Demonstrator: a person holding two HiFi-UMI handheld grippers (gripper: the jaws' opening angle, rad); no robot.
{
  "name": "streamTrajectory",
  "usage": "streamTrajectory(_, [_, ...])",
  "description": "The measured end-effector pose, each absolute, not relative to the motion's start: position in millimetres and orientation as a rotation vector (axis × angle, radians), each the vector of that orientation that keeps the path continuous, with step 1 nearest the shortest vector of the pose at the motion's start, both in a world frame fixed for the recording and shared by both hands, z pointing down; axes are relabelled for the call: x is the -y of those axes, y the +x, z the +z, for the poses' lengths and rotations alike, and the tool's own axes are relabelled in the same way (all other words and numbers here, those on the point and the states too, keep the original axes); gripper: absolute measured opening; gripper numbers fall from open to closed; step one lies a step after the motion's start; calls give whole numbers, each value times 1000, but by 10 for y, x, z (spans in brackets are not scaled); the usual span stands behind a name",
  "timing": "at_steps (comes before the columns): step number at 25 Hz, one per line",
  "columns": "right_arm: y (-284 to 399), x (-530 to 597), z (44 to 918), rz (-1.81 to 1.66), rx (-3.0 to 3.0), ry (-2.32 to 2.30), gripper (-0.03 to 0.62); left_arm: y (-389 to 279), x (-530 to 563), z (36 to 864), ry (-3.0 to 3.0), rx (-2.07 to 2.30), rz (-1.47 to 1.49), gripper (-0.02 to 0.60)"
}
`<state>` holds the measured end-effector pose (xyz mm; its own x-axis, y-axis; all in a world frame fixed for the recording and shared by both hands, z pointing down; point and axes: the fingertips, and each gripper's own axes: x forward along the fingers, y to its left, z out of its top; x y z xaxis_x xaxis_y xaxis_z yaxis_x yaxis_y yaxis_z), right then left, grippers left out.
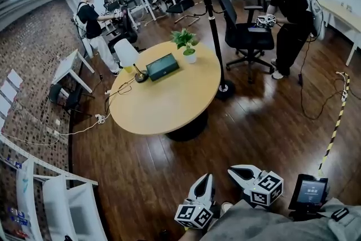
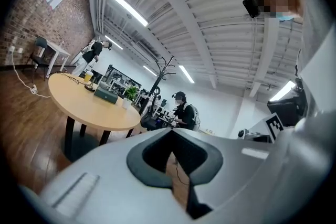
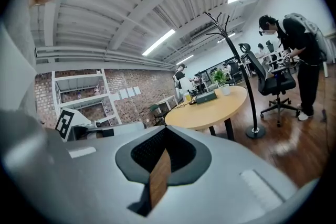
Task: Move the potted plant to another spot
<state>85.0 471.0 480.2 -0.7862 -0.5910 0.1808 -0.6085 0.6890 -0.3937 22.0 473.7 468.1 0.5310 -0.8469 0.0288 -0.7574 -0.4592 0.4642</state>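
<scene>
The potted plant [image 1: 186, 43], green leaves in a small white pot, stands at the far edge of the round wooden table [image 1: 169, 107]. It also shows small in the left gripper view as the plant [image 2: 129, 94] and in the right gripper view as the plant [image 3: 220, 77]. Both grippers hang low at the head view's bottom edge, well short of the table. My left gripper [image 1: 206, 179] is shut and holds nothing; in its own view the left gripper [image 2: 172, 130] has its jaws together. My right gripper [image 1: 236, 170] is likewise shut and empty, and the right gripper [image 3: 166, 129] shows only a thin slit of floor.
On the table sit a green box [image 1: 162, 66], a white lamp [image 1: 126, 53] and a yellow cup [image 1: 130, 69]. A black coat stand [image 1: 212, 17], an office chair [image 1: 246, 36] and a standing person [image 1: 291, 20] lie beyond it. White shelving [image 1: 56, 200] is at lower left.
</scene>
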Motion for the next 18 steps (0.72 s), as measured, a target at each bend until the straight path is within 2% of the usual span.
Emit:
streamTrajectory(8, [741,-4316,4799,675,2871,999,0,131,-4352,4726,2348,1323,-285,1])
streamTrajectory(18, [861,-3172,4667,702,2908,941,0,261,-3210,4603,2338,1378,-239,1])
